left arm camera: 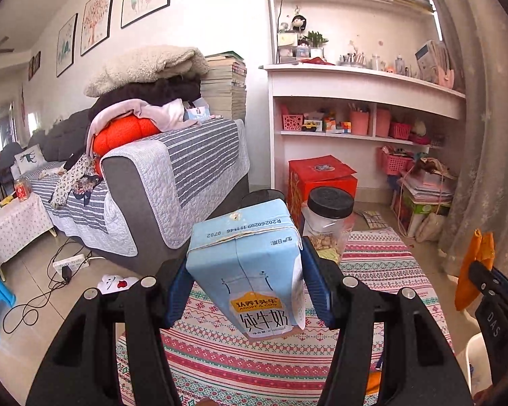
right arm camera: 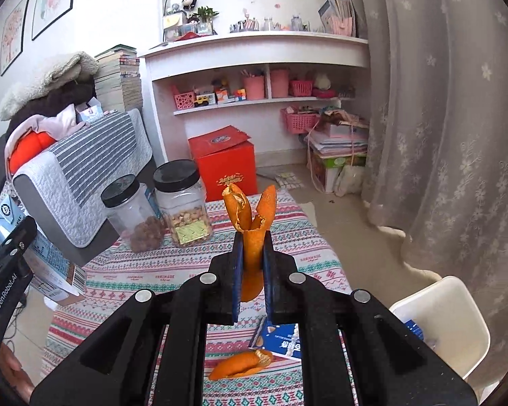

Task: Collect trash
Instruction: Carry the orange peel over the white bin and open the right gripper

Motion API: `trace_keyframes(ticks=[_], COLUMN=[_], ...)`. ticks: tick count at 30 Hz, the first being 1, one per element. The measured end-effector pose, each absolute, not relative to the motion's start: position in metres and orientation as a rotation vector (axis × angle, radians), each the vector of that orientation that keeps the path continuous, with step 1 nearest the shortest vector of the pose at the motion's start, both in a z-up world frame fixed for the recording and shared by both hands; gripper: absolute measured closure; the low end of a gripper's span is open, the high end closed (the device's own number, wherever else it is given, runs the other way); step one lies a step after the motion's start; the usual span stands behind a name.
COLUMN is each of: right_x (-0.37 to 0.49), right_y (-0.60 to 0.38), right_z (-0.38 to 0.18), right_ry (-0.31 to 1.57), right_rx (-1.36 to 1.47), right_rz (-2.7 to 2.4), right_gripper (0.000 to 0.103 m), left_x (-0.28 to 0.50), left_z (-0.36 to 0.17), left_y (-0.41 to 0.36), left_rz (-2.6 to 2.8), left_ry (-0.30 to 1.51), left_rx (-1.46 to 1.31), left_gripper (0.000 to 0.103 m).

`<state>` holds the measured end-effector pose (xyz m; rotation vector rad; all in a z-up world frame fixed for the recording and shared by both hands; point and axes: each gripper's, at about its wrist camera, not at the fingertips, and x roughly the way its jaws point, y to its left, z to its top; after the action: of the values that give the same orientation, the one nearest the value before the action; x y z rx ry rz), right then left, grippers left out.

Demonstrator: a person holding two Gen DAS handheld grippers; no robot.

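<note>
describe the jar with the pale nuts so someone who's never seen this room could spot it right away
Find the table with the striped patterned cloth beside the grey sofa arm. At its far end stand two clear, black-lidded jars; the jar with the pale nuts is the right-hand one, nearer the red box. Unlike its neighbour, which holds dark brown pieces, it contains light-coloured nuts and a green packet.

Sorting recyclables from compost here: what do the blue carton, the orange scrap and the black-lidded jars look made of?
Milk carton: coated paperboard, slightly glossy, with folded seams and print. Orange peel: organic rind, curled with torn edges. Jars: clear, probably plastic, contents showing through; lids matte black.
</note>
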<state>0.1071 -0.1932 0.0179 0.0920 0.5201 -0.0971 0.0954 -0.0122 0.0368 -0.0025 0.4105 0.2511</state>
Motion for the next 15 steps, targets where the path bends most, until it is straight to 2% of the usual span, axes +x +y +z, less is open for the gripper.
trace_keyframes(ticks=[15], right_x=[0.083], right_y=[-0.259], right_z=[0.031], right_ry=[0.446], right_rx=[0.043], right_rz=[-0.351], right_gripper=[0.093], left_x=[0.088], left_z=[0.044], left_y=[-0.058], left_rz=[0.159], left_ry=[0.368], left_rx=[-0.008], left_gripper=[0.045])
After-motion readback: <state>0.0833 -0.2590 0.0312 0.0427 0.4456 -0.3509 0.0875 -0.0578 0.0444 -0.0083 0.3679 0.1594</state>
